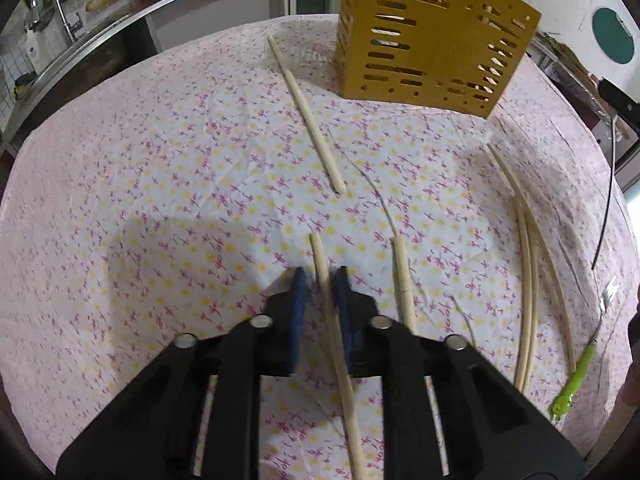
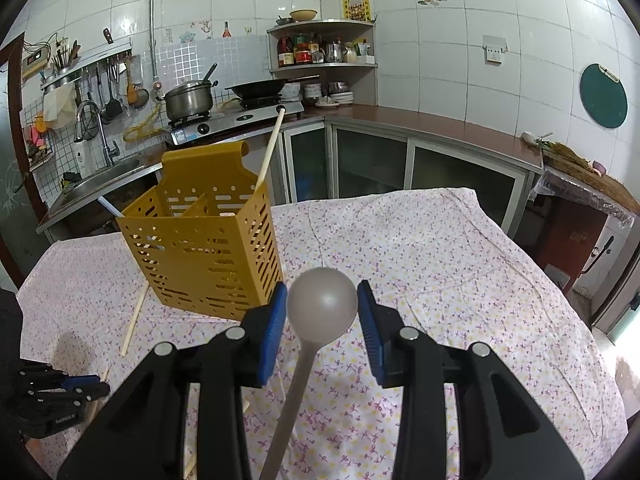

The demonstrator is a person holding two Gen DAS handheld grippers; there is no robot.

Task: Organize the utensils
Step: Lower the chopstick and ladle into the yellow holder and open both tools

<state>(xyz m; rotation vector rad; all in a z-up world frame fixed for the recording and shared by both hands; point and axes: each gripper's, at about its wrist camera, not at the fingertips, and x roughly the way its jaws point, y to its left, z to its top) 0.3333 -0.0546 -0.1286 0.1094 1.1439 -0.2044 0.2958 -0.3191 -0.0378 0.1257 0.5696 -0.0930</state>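
Table: covered by a flowered cloth (image 1: 160, 184); all loose utensils lie on it.
Holder: one yellow slotted holder (image 2: 208, 256) stands upright at the far side of the table, with a divider inside. One chopstick (image 2: 271, 144) leans out of its right corner, and a pale blue-tipped stick shows at its left edge.
Left gripper (image 1: 320, 276): points steeply down at the cloth, its blue pads close on either side of a chopstick (image 1: 332, 320) that runs between them toward the near edge. Whether both pads press on it cannot be told; the picture is blurred there.
Right gripper (image 2: 322, 300): held above the table, part-way apart, with a pale spoon (image 2: 322, 304) between the pads, its bowl at the fingertips and its handle running back toward the camera. Contact of the pads with the bowl cannot be told.
Loose chopsticks, left view: one long stick (image 1: 308, 116) lying from the holder's left toward the middle; one short length (image 1: 404, 280) just right of the left gripper; a curved-looking bundle (image 1: 528, 280) of about three at the right.
Green-handled utensil (image 1: 572, 388): one, at the near right edge, beside the bundle.
Obstructions: the holder's near wall hides most of its contents.
Surroundings: kitchen counter with a pot (image 2: 188, 100), a wok (image 2: 260, 88), a sink and a corner shelf beyond the table.
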